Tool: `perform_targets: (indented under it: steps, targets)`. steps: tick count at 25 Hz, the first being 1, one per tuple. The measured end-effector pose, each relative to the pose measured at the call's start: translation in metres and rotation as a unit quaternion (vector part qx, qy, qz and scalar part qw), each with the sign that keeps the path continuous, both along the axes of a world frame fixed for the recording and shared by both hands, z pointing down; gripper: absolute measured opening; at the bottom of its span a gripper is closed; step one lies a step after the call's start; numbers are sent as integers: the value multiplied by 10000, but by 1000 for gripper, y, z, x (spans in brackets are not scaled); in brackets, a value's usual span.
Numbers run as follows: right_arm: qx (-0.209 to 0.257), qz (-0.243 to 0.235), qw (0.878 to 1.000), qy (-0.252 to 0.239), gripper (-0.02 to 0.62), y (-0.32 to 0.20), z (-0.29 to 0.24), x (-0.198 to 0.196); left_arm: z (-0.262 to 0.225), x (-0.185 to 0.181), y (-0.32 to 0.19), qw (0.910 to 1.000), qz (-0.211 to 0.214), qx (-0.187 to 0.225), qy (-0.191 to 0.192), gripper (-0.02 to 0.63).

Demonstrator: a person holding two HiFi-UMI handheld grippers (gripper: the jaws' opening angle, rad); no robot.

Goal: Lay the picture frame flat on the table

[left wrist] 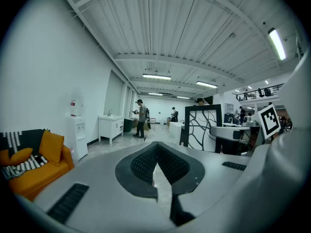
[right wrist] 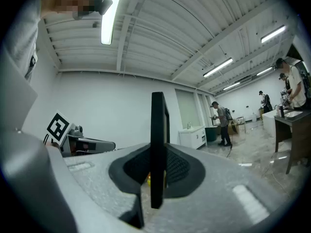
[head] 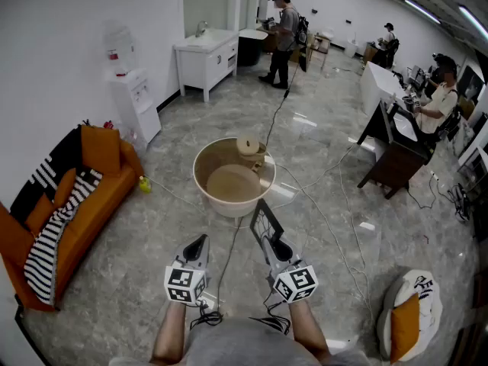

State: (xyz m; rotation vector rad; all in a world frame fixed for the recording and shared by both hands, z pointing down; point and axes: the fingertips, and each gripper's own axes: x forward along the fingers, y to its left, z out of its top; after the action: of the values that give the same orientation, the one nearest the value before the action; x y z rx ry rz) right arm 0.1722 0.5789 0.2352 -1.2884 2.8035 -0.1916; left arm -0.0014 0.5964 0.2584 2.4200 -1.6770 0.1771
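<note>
A wide room with a grey marbled floor spreads out below. An orange sofa stands along the left wall, with a water dispenser and a white cabinet further along. People work at desks in the distance.

A round worktop stands straight ahead of both pairs of jaws, with a small wooden object at its far side.

The right gripper points level toward the worktop, and its jaws are clamped on the picture frame. In the right gripper view the picture frame stands upright and edge-on exactly between the jaws. Its black edge rises well above the jaws' tips, and its lower end hangs below them. The right gripper grips it near the bottom. The frame appears to be held in the air at the near side of the worktop rather than resting on it.

The left gripper is just to the left of the right one and is tipped slightly down. In the left gripper view the jaws of the left gripper are together at the tips with nothing between them. From there the picture frame shows to the right of the jaws, a black border around a white panel with dark branching lines.
</note>
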Motion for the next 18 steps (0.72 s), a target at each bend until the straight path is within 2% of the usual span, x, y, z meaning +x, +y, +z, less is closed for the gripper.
perform_targets:
  steps: [12,18]
  targets:
    - [-86,2,9999,-126,49,-6,4,-32,5,-31,-7,10000,33,-4,45,18]
    - [-153,-125,9998,-81,49,-15,9,-58,8,-59,-14,9999,-107,3,101,18]
